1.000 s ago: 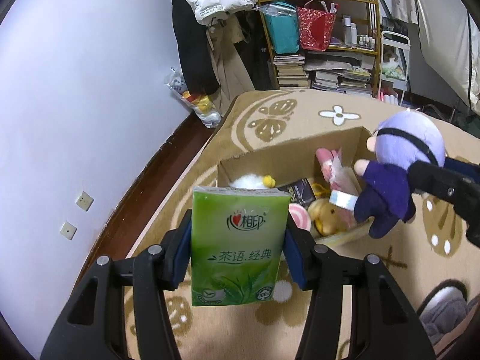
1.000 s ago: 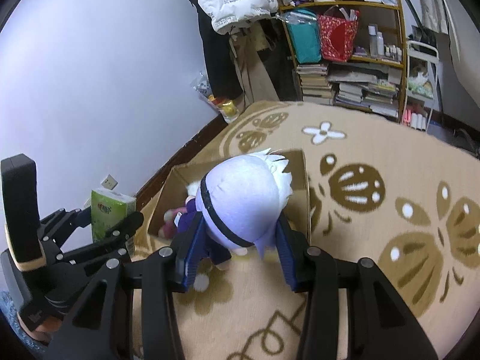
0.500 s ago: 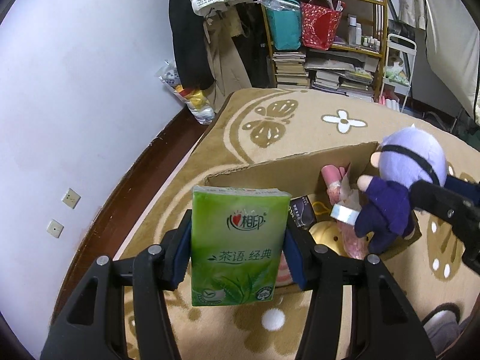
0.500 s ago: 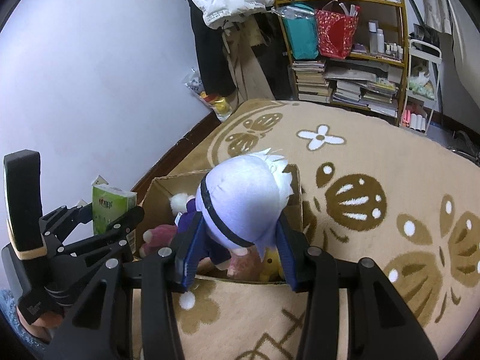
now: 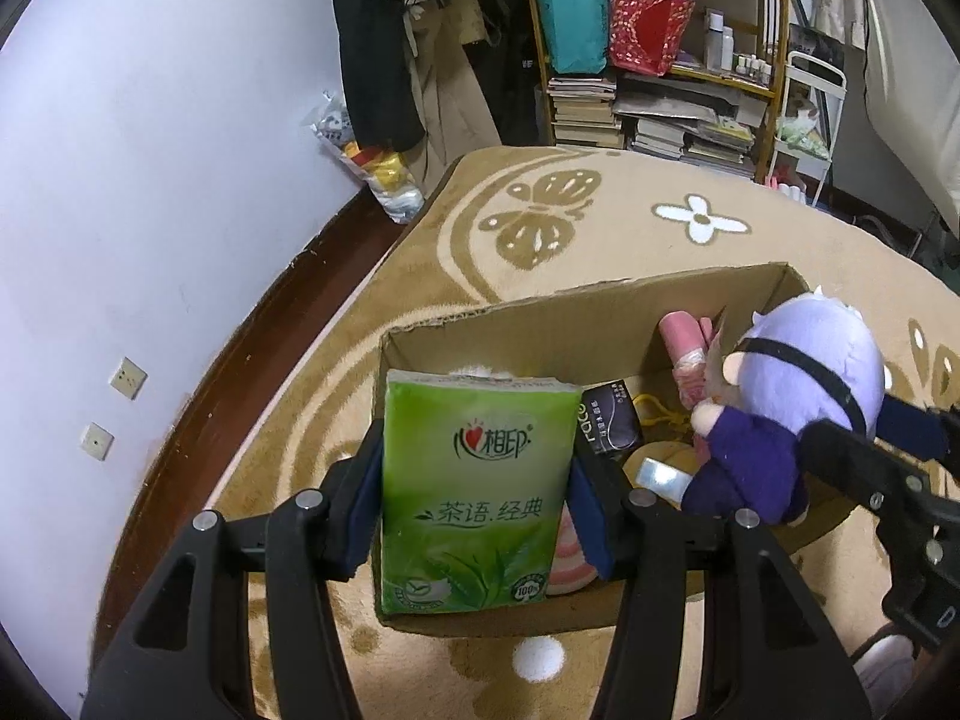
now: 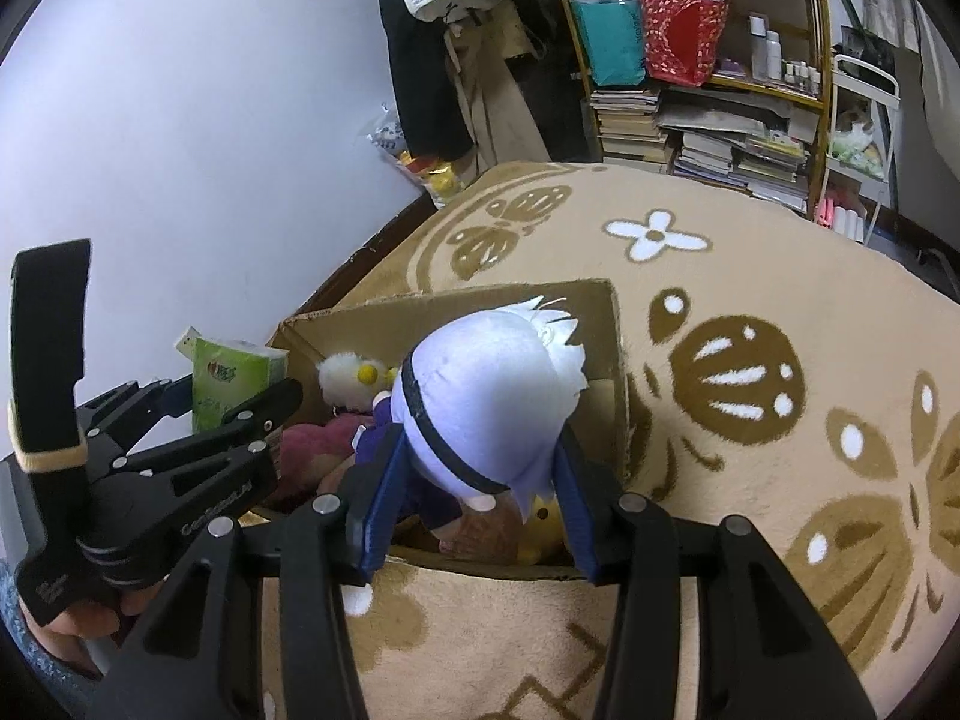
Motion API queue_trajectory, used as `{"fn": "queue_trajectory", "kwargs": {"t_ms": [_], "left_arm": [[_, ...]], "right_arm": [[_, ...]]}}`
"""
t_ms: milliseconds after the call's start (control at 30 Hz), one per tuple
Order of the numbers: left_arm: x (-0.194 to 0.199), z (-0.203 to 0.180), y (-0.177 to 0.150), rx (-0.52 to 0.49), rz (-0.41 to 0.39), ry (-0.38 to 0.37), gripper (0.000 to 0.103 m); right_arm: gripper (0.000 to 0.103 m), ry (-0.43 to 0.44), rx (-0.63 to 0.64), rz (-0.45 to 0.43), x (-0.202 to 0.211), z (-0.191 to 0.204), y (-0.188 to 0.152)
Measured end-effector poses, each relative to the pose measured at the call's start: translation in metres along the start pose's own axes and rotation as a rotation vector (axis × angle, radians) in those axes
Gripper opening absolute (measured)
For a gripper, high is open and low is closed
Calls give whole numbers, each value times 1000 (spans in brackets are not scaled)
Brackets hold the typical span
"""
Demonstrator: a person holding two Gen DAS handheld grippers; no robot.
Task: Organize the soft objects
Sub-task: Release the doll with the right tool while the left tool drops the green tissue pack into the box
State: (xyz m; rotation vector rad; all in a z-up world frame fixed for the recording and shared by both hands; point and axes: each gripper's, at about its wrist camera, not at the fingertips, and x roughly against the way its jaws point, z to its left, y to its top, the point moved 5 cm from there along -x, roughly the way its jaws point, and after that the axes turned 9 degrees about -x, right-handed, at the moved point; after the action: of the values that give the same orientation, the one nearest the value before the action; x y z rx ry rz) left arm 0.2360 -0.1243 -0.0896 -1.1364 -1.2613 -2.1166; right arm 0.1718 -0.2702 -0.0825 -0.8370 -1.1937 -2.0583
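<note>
From the left wrist view, our left gripper [image 5: 477, 501] pinches a green tissue pack [image 5: 474, 489] upright over the near left corner of the cardboard box [image 5: 558, 315], which already holds a pink toy [image 5: 684, 348] and other soft things. From the right wrist view, our right gripper [image 6: 474, 495] clamps a purple doll [image 6: 489, 402] just above the box's near edge. We judge both items remain to be dropped in.

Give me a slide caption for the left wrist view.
Left tool holds a green tissue pack over the cardboard box; purple plush doll alongside.
</note>
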Motion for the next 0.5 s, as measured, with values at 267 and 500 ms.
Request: {"fn": "queue_trajectory", "kwargs": {"t_ms": [267, 500], "left_arm": [[-10, -2, -8, 2, 17, -10, 54], [-13, -4, -9, 4, 20, 1, 62]], "right_arm": [[54, -19, 42, 16, -9, 4, -11], [54, -16, 49, 9, -9, 4, -12]]}}
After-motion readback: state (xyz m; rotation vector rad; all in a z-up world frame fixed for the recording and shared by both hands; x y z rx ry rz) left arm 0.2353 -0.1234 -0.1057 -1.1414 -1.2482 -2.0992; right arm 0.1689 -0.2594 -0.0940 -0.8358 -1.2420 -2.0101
